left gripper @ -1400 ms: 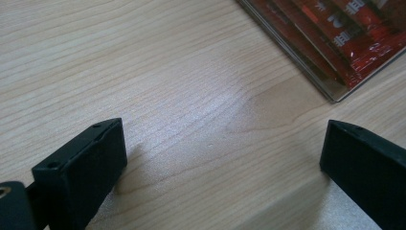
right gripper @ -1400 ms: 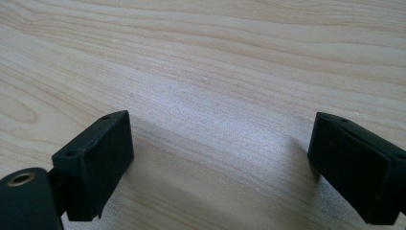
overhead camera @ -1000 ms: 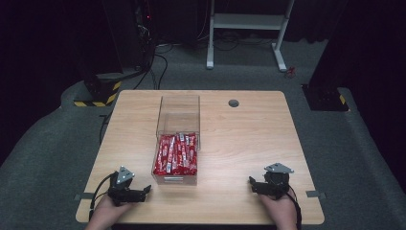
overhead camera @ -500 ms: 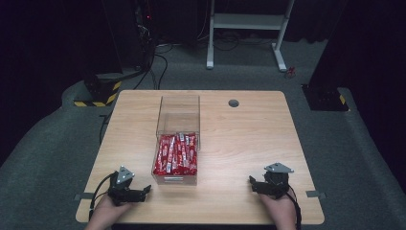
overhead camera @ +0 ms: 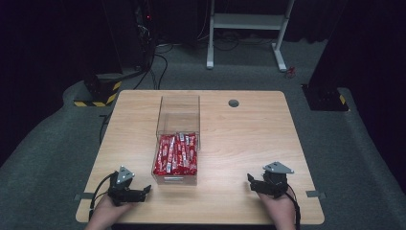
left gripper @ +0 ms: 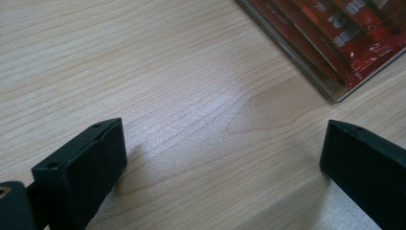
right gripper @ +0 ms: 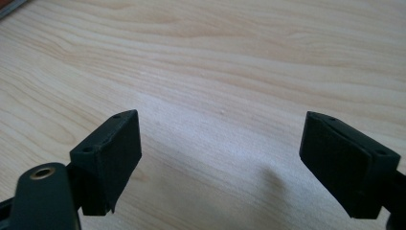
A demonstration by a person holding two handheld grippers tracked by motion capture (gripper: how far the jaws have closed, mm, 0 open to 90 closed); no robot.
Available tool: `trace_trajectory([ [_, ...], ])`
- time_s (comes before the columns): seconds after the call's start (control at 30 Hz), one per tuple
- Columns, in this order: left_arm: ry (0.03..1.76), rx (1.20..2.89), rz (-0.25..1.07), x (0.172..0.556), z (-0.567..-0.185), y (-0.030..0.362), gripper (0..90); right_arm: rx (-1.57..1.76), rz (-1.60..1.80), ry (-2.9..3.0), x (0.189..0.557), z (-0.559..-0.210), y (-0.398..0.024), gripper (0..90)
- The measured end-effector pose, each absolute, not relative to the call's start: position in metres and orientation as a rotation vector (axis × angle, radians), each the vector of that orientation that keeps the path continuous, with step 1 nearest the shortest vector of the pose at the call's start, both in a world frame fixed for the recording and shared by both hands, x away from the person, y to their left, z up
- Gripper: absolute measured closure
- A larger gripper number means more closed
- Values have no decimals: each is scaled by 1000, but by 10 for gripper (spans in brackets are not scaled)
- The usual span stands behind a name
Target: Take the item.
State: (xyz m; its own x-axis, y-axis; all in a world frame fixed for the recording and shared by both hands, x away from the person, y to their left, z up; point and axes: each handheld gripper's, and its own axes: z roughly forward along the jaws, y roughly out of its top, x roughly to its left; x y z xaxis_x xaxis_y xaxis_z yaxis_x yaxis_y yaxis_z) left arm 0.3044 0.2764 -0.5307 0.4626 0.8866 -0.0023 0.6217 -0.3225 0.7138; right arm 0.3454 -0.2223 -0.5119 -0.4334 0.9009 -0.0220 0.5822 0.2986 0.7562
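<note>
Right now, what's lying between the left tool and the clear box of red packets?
Nothing: only bare wood of the table separates the left tool from the clear box of red packets. The high view and the left gripper view both show it.

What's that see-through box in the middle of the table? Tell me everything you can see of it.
The clear box looks like transparent plastic: long, rectangular, open-topped, standing upright on the wooden table, lengthwise away from the person. Its near half holds red packets lying flat in rows; its far half looks empty. In the left gripper view its corner sits flat on the wood. Nothing else touches it.
</note>
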Motion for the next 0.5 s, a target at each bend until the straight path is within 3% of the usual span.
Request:
trace_trajectory([
  [0.5, 1253, 2057, 520, 304, -531, 276, 25, 1262, 999, 2117, 346, -500, -199, 151],
])
